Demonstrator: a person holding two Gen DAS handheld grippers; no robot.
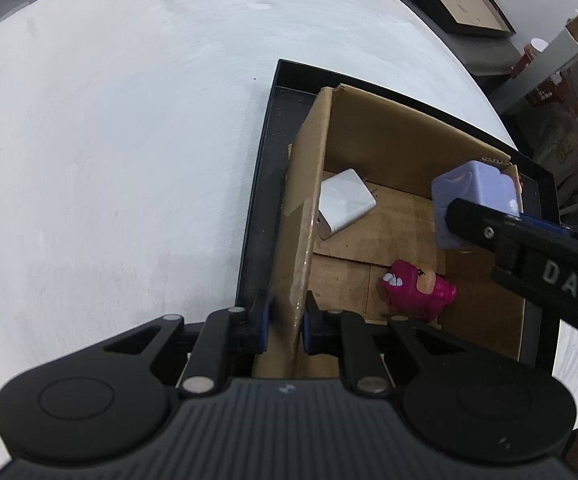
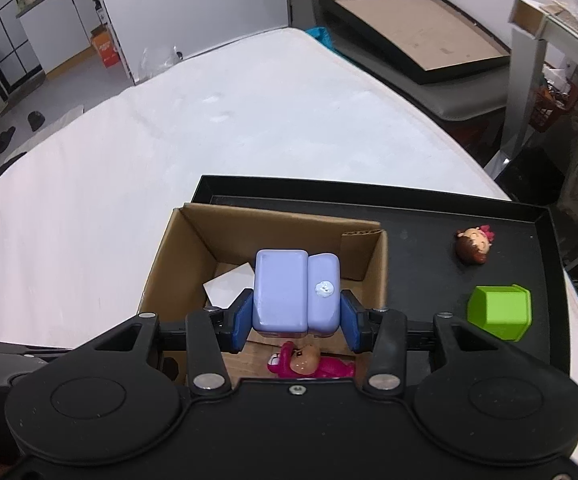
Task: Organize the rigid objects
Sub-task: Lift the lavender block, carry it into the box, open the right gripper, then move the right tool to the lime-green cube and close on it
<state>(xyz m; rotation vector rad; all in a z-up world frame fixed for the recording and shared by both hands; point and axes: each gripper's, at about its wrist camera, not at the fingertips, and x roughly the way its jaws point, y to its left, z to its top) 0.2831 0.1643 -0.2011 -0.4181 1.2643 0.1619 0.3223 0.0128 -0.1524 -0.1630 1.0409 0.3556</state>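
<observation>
Your right gripper (image 2: 296, 322) is clamped on the lavender block (image 2: 295, 292), blue pads pressed to its two sides, and the block hangs above the open cardboard box (image 2: 193, 240), clear of the box floor. In the left wrist view the same block (image 1: 475, 196) sits at the box's 3 o'clock side, near the right wall.

On the box floor lie a white square adapter (image 1: 345, 202) toward 11 o'clock and a magenta toy figure (image 1: 417, 286) toward 5 o'clock, well apart from each other.

Your left gripper (image 1: 285, 322) is pinched narrow on the box's left wall, one pad on each face of the cardboard.

The box stands in a black tray (image 2: 421, 248) on the white table (image 2: 209, 128). On the tray, at 3 o'clock of the box, rest a green block (image 2: 499, 312) and, farther back, a small doll head (image 2: 474, 245).
</observation>
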